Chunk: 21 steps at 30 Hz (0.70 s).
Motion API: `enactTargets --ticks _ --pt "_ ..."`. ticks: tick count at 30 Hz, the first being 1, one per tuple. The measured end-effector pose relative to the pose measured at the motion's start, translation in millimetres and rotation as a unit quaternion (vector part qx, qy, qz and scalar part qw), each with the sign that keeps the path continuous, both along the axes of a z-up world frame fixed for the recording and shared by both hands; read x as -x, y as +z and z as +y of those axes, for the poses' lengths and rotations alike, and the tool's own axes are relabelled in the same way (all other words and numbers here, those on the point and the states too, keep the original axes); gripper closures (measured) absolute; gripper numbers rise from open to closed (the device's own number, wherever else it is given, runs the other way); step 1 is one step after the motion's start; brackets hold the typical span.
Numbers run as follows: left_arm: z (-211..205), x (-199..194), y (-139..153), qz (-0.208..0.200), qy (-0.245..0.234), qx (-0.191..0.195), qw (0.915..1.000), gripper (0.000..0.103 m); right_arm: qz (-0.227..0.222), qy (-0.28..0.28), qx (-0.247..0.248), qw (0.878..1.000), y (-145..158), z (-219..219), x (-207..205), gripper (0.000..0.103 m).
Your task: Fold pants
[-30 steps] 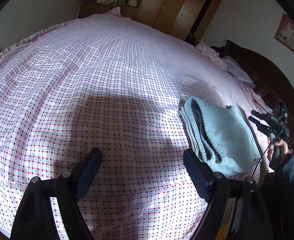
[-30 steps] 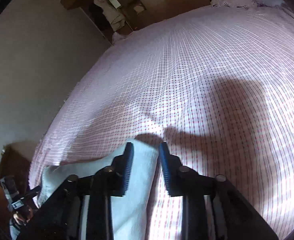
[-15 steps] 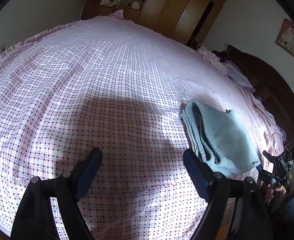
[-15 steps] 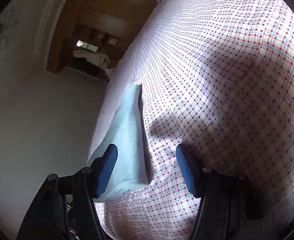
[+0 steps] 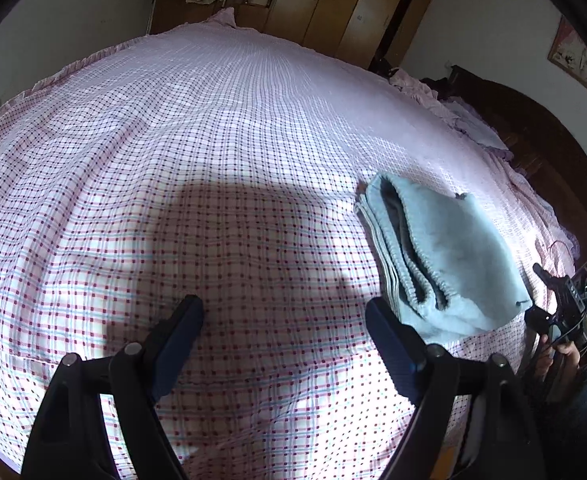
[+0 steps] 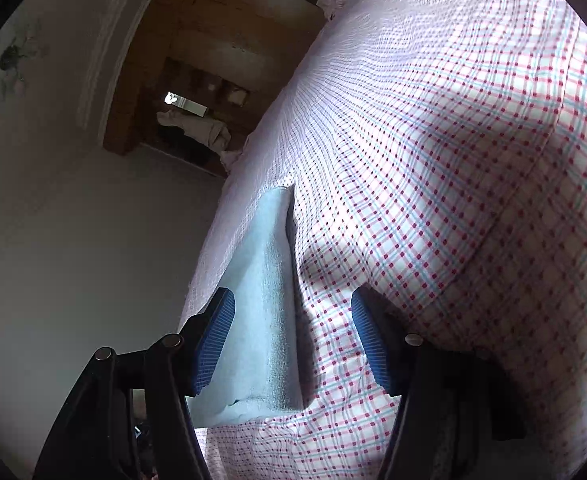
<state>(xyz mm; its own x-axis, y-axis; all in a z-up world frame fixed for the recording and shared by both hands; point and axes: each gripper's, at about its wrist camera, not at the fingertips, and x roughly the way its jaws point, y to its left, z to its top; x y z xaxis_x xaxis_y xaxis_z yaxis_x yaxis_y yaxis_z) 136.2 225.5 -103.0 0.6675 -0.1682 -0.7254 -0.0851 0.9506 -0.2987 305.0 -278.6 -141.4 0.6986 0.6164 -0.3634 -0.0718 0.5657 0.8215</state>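
The light-blue pants lie folded into a compact stack on the checked bed sheet. My left gripper hovers open over bare sheet just left of them, with nothing between its fingers. At the bed's right edge a hand holds my right gripper. In the right wrist view the right gripper stands open and low at the near end of the pants. Its left finger overlaps their edge, and the pads do not press on them.
A wooden wardrobe stands beyond the far end of the bed. A dark wooden headboard and crumpled bedding are at the right. Checked sheet spreads wide to the left of the pants.
My right gripper's jaws widened while it rolled, drew back and sank toward the bed's edge. The pants and my left gripper stayed where they were.
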Motion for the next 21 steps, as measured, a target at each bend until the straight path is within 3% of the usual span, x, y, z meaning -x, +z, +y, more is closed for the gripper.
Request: enactTargets --ticks 2,12,18,21 --pt "-3.0 -0.1 0.2 -0.002 -0.004 -0.004 1.0 0.017 -0.005 -0.012 0.018 1.0 4.3 -2.8 0.2 0.046" --pt "12.5 8.8 4.1 -0.019 0.028 0.023 0.9992 0.017 0.008 -0.001 -0.02 1.0 -12.4 -11.3 1.8 0.046" --pt "11.7 6.7 2.3 -0.012 0.021 0.025 0.9994 0.017 -0.001 -0.003 -0.082 0.997 -19.2 -20.3 27.0 0.042" --pt "6.6 3.9 2.6 -0.01 0.014 0.019 0.9997 0.017 0.001 -0.002 -0.083 0.997 -21.2 -20.7 28.3 0.042"
